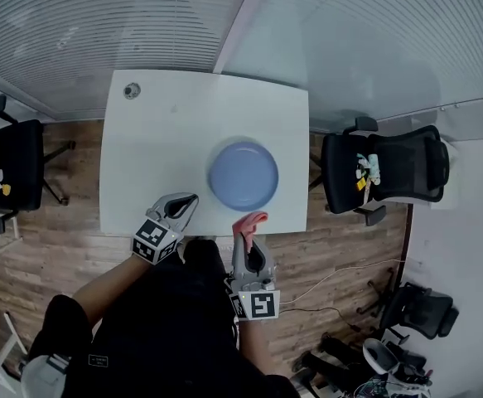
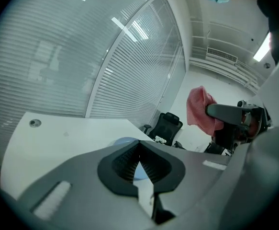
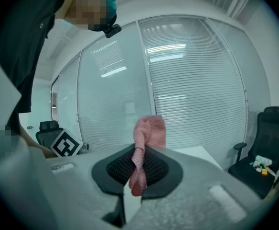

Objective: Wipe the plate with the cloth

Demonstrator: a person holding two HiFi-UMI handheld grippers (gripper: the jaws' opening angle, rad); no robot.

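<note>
blue plate [image 1: 243, 175] bare | right claw [image 1: 243, 239] pinching pink cloth [image 1: 252, 220] | left claw [image 1: 191, 201] closed

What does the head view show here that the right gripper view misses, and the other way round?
Only the head view shows the blue plate, with nothing on it. Only the right gripper view shows the tongs' ribbed pads closed on the pink cloth, its tail hanging between them. Both show the right gripper holding that cloth off the plate, plus a black office chair.
</note>
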